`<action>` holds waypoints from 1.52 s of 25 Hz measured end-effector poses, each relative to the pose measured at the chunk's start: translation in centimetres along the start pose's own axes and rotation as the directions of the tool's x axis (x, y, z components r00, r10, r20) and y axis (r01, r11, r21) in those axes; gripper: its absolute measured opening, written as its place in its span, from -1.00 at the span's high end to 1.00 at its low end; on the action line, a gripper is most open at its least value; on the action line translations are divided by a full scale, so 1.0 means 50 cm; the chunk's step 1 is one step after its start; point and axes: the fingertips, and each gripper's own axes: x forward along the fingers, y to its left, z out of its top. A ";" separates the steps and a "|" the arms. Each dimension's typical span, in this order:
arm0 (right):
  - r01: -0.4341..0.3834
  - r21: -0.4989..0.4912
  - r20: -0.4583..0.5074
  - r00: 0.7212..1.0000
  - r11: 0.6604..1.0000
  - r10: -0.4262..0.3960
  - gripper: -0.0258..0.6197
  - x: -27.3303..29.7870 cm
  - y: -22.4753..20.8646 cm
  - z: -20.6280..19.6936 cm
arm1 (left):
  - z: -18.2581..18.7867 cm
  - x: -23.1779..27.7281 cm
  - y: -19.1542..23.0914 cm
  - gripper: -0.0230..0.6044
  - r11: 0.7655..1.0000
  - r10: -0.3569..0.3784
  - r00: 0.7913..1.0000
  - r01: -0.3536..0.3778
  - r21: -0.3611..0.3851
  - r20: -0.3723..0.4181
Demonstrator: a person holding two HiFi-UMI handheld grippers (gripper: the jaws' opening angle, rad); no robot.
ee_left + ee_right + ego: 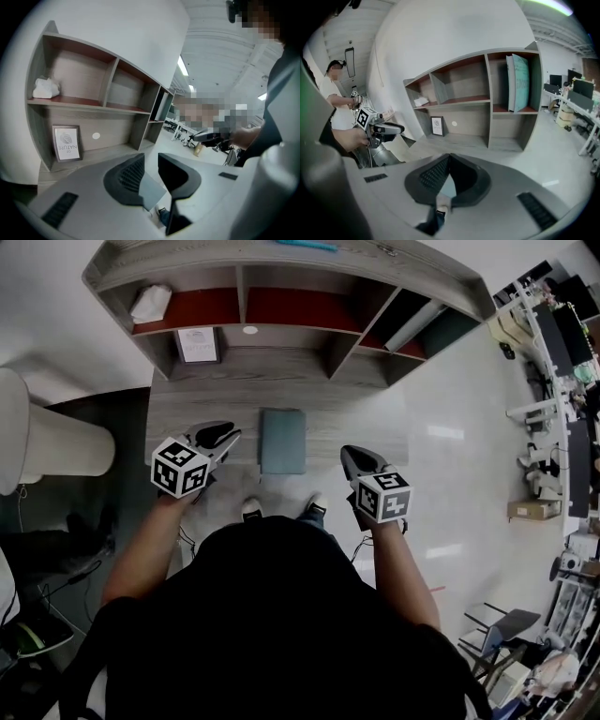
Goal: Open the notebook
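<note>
Closed notebook (283,441) near worktop (187,418) edge: the narrowly parted, empty left tool (225,434) and shut right tool (356,457) may slide it off.

Framed print (198,345) (upright) beneath red shelf (291,307)

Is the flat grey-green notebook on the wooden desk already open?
No, the grey-green notebook lies closed, cover up, at the front edge of the wooden desk.

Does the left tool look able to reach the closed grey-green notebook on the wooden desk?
Probably yes: the left tool, jaws apart, hovers just left of the notebook, with nothing visible between them.
</note>
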 end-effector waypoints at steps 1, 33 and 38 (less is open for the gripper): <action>-0.005 -0.003 -0.001 1.000 1.000 0.005 0.91 -0.003 -0.012 -0.002 | 0.003 0.004 -0.007 0.62 1.000 0.013 1.000 -0.013 -0.002 0.002; -0.180 0.016 -0.212 0.961 0.983 0.180 0.91 -0.013 -0.247 -0.204 | -0.168 0.267 -0.148 0.62 0.977 0.190 0.962 -0.204 -0.055 -0.194; -0.197 -0.002 -0.224 0.956 0.980 0.191 0.91 -0.010 -0.265 -0.223 | -0.222 0.304 -0.155 0.62 0.975 0.209 0.946 -0.222 -0.026 -0.249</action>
